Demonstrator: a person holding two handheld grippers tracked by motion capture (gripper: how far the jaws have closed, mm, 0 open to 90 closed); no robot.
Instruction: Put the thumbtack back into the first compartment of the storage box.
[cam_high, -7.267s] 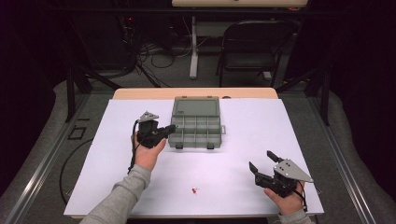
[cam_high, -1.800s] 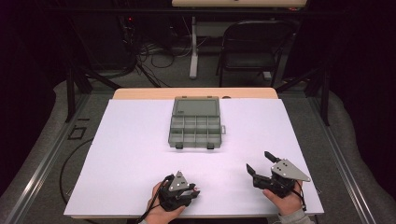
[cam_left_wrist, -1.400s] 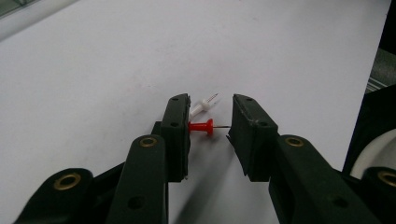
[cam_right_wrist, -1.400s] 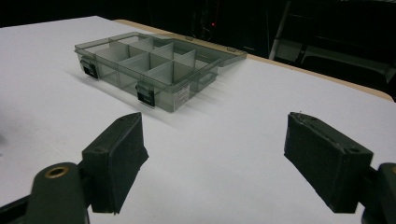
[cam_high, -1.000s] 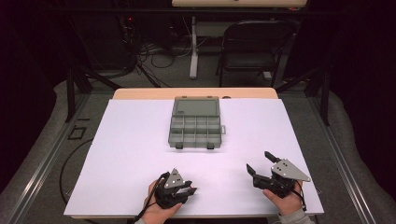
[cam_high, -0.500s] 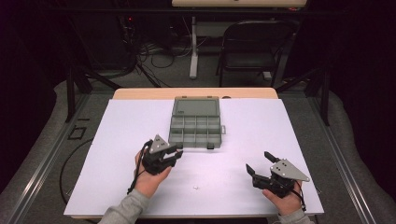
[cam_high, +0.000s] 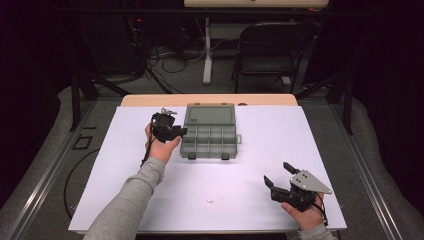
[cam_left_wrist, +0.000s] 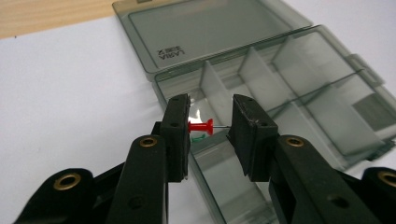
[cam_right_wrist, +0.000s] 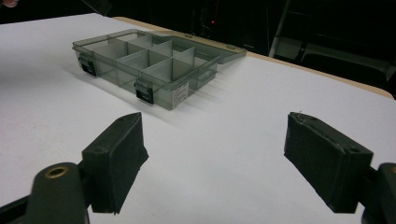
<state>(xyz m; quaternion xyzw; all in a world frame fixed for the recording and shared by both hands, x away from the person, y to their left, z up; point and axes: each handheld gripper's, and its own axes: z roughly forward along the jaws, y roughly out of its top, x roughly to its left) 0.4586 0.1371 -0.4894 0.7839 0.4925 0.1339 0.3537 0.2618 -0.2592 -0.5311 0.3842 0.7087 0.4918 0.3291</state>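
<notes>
Pinching a red pushpin in the left tool, green item beneath half-hidden, right tool spread.

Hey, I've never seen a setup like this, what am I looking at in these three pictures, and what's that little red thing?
A person sits at a table covered in white and holds a hand-operated gripper in each hand; no robot arm is involved. The high view looks down from above the person's side. The other two pictures come from small cameras riding on each gripper, looking along its two black jaws.

On the table lies a grey plastic organizer box, lid open, with divided compartments. A tiny pale speck lies near the front edge; I cannot tell what it is.

The left gripper is at the box's left side and pinches a red pushpin above a compartment that already holds something green. The right gripper rests near the table's front right corner, jaws wide open and empty.
</notes>
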